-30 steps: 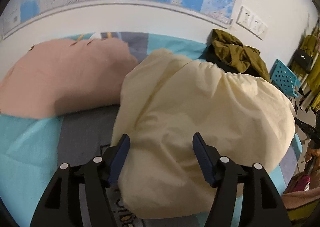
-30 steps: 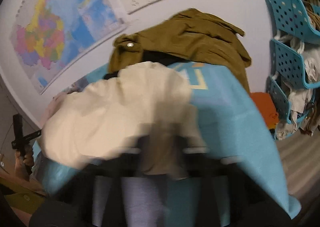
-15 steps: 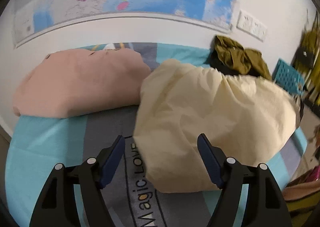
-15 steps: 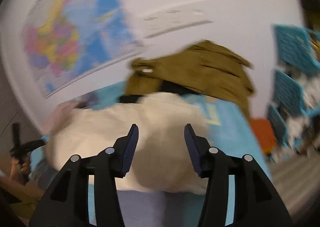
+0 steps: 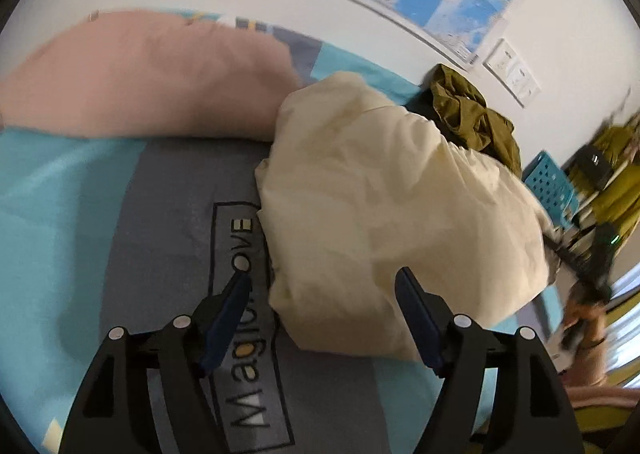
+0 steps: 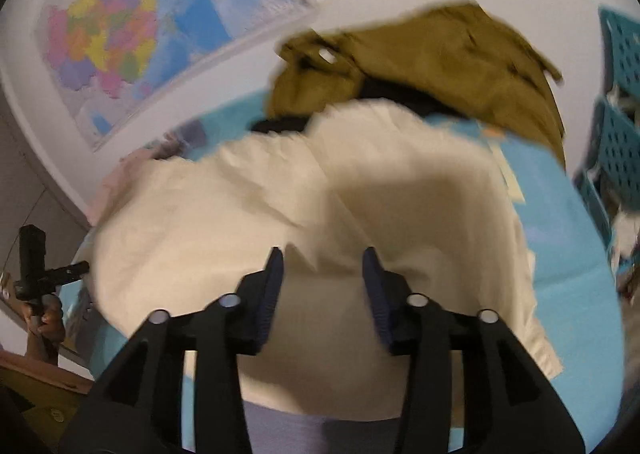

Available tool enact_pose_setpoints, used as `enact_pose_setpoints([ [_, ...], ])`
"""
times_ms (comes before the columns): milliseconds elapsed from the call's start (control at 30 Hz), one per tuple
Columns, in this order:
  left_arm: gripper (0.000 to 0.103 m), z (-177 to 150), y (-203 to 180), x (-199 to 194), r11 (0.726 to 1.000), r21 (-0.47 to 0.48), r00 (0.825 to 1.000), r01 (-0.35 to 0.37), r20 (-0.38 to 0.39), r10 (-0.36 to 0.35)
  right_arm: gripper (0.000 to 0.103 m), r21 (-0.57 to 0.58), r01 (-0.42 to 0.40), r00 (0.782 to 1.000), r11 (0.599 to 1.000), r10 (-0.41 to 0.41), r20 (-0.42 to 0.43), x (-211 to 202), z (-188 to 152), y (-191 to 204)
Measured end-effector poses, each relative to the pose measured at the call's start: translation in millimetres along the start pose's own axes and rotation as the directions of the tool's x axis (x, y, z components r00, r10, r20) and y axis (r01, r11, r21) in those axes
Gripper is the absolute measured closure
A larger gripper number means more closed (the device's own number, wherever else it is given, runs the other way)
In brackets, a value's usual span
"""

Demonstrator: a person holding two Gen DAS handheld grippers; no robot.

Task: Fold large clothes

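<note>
Opening tongs (image 5: 322, 288) above cream garment (image 5: 384, 190)

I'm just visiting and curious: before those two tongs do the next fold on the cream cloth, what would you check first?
1. Left tongs empty, jaws opening: ok.
2. Right tongs empty, jaws closing with nothing pinched: ok.
3. Cream cloth lying flat: not ok, bunched up.
4. Pink cloth apart from it: not ok, edges touch.
5. Olive garment out of the way: cannot tell, it lies close behind.
</note>
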State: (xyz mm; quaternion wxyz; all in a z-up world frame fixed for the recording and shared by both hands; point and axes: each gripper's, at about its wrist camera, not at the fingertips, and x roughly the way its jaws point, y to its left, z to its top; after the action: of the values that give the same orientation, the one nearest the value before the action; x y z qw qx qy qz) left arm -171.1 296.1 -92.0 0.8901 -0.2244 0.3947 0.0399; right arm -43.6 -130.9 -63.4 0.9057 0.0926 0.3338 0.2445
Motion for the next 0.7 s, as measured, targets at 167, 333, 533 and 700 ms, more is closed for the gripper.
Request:
enact_pose_setpoints([
  [167,0.024,-9,-23,10,0.998,0.047,0.997,0.041,-0.063,-0.038,0.054,-0.108,-0.067,0.998,0.992,0.067,-0.005,17,10,44],
  [333,0.022,-17,-25,20,0.995,0.003,0.99,0.097,-0.104,-0.096,0.053,-0.064,-0.084,0.988,0.994,0.075,-0.133,66,-8,39],
  [533,0.018,-20,-31,26,0.985,-0.058,0.979,0.161,-0.116,-0.167,0.046,0.029,-0.116,0.988,0.993,0.118,-0.097,50,-12,32],
  [700,0.02,-28,-43,32,0.962,-0.103,0.954,0.254,-0.137,-0.267,0.038,0.099,-0.195,0.978,0.976,0.201,-0.053,12,-24,24],
])
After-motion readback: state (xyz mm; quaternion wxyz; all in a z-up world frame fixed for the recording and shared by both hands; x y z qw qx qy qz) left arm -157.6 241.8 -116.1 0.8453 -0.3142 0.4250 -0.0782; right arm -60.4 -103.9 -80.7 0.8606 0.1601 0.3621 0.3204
